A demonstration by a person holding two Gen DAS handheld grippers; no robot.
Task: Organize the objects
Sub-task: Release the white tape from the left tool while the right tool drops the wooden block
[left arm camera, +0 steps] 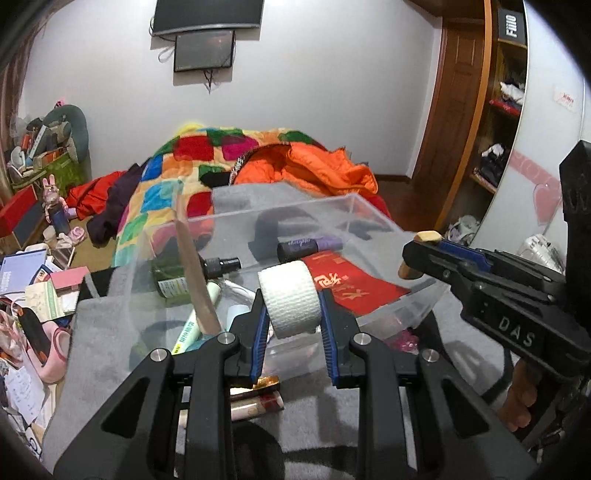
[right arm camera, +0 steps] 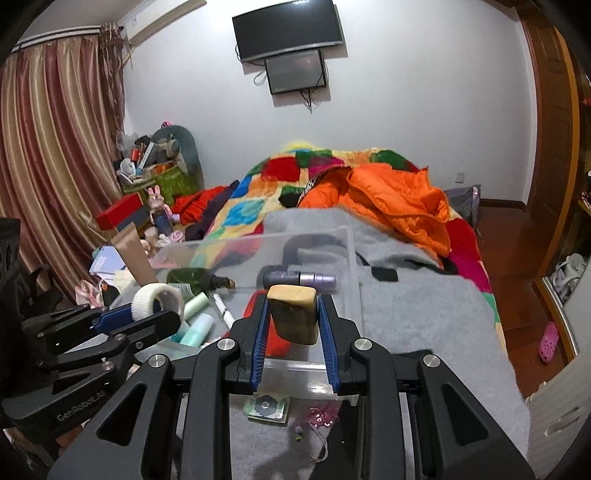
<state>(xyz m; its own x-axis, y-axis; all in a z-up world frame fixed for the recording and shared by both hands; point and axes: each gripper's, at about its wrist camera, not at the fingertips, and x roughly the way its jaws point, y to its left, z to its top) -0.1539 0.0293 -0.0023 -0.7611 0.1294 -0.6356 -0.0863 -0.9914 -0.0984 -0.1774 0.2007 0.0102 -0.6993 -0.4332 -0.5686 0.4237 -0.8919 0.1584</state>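
Between blue ribbed pads (left arm camera: 328,325), woven white tape roll (left arm camera: 289,303)

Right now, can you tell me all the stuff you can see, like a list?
white tape roll: 1, white, between the left jaws above the box
tan block: 1, tan and worn, between the right jaws above the box
clear plastic box: 1, see-through, on the grey blanket
purple tube: 1, purple with dark cap, in the box
green bottle: 1, dark green, lying in the box
red envelope: 1, red with gold writing, in the box
grey blanket: 1, grey, under the box
patchwork quilt: 1, many colours, on the bed
orange jacket: 1, orange, on the quilt
screens: 2, black, on the wall
left gripper: 1, black and blue
right gripper: 1, black and blue
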